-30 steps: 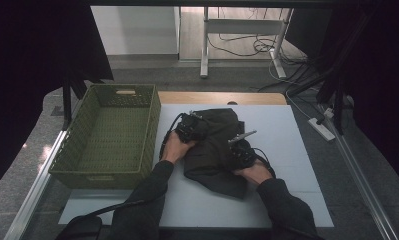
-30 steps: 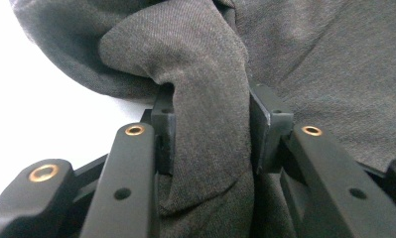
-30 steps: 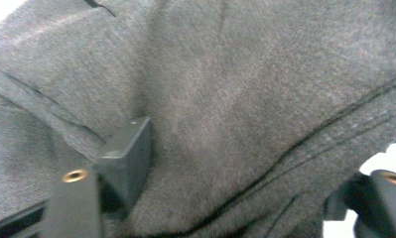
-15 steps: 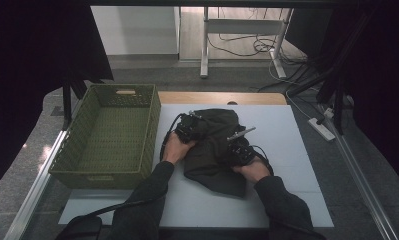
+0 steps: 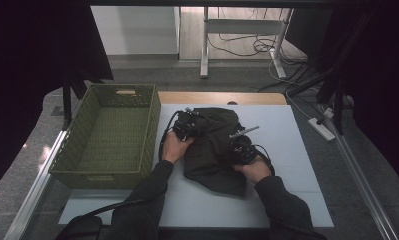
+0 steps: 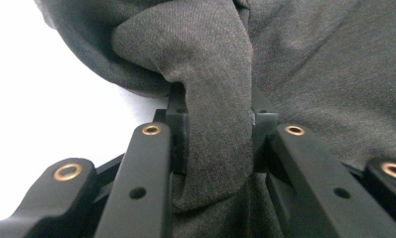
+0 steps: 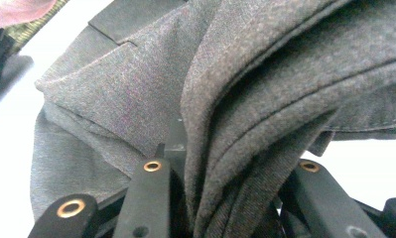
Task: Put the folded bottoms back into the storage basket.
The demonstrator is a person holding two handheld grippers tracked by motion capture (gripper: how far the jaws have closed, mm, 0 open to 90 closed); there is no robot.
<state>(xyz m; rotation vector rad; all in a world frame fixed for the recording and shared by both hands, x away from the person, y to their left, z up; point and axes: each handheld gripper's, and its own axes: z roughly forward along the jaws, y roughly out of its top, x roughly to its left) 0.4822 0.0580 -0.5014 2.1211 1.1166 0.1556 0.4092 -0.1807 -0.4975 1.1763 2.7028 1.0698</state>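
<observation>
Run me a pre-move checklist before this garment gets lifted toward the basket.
1. Left claw grip: ok. A fold of the dark grey fabric garment sits pinched between its jaws.
2. Right claw grip: ok. Several stacked layers with a stitched hem are clamped between its jaws.
3. Garment fully gathered: not ok. Its near end lies loose on the white table mat, so it would likely trail.
4. Green woven rectangular basket ready: ok. It stands to the left of the mat, and its inside looks empty.
5. Path to the basket: ok. Nothing stands between the garment and the basket's near wall.
</observation>
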